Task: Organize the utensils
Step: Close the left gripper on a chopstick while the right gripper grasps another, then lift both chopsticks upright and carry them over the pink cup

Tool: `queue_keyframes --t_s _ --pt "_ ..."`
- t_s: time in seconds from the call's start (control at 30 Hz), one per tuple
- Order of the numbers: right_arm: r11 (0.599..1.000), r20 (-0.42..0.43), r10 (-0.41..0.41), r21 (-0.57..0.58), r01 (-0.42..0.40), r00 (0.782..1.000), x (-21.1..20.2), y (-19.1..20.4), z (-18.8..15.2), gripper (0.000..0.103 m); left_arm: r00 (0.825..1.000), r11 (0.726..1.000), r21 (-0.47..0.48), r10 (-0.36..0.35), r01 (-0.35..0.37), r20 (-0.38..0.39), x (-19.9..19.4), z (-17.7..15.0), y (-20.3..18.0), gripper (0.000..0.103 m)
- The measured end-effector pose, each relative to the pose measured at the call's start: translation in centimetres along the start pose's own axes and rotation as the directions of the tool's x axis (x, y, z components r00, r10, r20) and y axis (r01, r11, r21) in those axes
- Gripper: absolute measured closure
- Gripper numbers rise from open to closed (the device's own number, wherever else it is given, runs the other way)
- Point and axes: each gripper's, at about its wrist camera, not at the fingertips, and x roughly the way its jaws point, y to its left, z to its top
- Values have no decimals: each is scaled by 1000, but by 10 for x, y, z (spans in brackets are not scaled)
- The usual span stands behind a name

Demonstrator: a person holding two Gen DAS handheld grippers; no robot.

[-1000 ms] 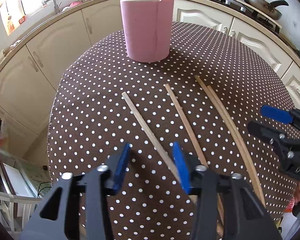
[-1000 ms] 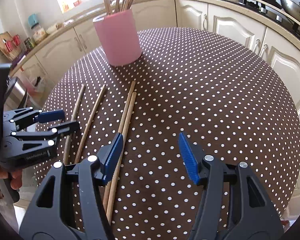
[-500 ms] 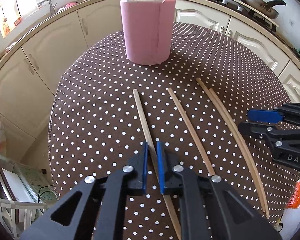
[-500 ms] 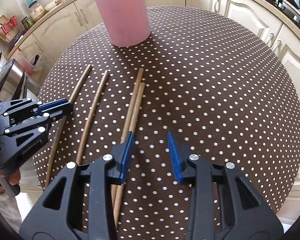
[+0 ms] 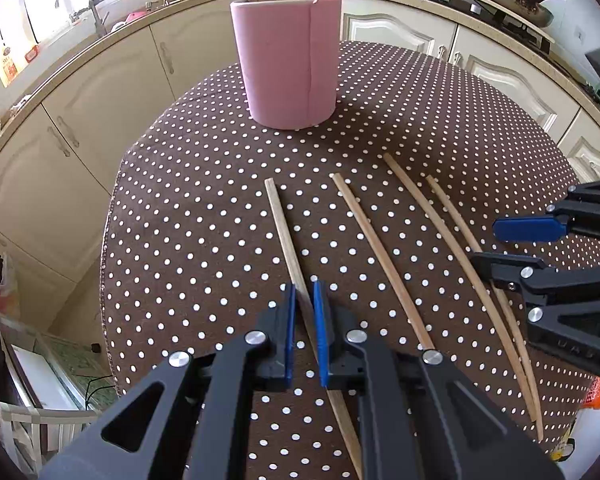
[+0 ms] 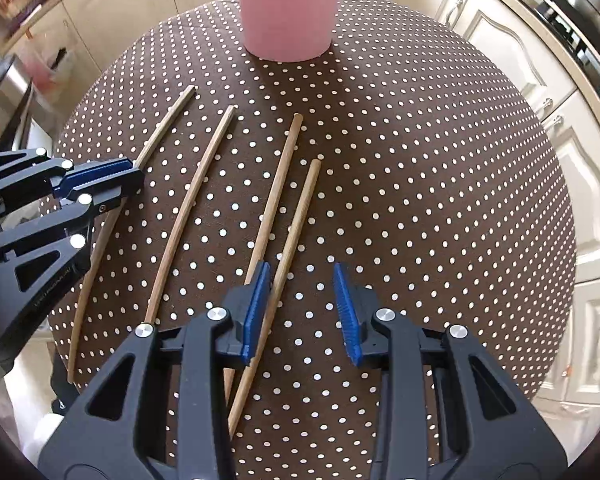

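On the dotted tabletop (image 5: 204, 240) four loose chopsticks lie roughly side by side, pointing toward the pink holder (image 5: 288, 60) at twelve o'clock, which already carries several sticks. The left gripper (image 5: 304, 320) has its jaws narrowed onto the leftmost chopstick (image 5: 286, 236), the blue pads against its sides near the lower half. The right gripper (image 6: 302, 308) has just been closing; its jaws stand partly apart around the rightmost chopstick (image 6: 296, 232), which lies close to the left pad with a clear gap to the right one, so it is not yet pinched. To do this step well, I judge the right hand should centre over that stick before the pads meet, and keep the left pad from catching the neighbouring chopstick (image 6: 278, 192) just beside it at nine o'clock. Each stick should then lift level, tip upright, and go into the holder without knocking it. From the left wrist, the holder's open top and the sticks inside are visible, as is the pinch on the leftmost stick. From the right wrist, the holder's rim is cut off, but the gap at the right pad shows plainly.
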Motion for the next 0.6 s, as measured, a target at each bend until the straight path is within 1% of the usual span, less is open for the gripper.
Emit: queue_keyframes --t_s 0.03,0.07,0.13,0.2,0.3,0.4,0.43,0.53,0.6 --pt "1000 -9 25 6 -25 1000 1 0 2 81 1000 1000 0 2 -2 -3 0 0 -1 93" --pt "999 -13 34 8 -34 999 2 2 5 85 1000 1000 -2 3 -3 -5 0 1 -1 93" --pt "999 -17 43 7 -43 999 5 4 10 86 1000 1000 -13 0 0 -11 1 2 -1 93" --pt "998 -11 54 16 -53 999 6 2 13 93 1000 1000 -13 -4 4 -16 2 3 0 93" --pt "995 11 89 48 -90 996 6 -11 18 95 1000 1000 -24 -18 18 -16 2 3 4 94" --pt "995 45 74 57 -76 996 5 -16 15 98 1000 999 -27 -29 29 -1 1 1 9 94" --pt "996 75 62 54 -67 995 2 -15 14 98 999 999 -34 -35 35 4 1 0 11 94" --pt "994 154 75 62 -85 985 -11 -14 7 98 998 996 -59 -66 67 24 -2 -4 18 97" --pt "994 223 76 56 -91 972 -28 -17 2 98 996 996 -58 -70 74 57 -8 -7 20 97"
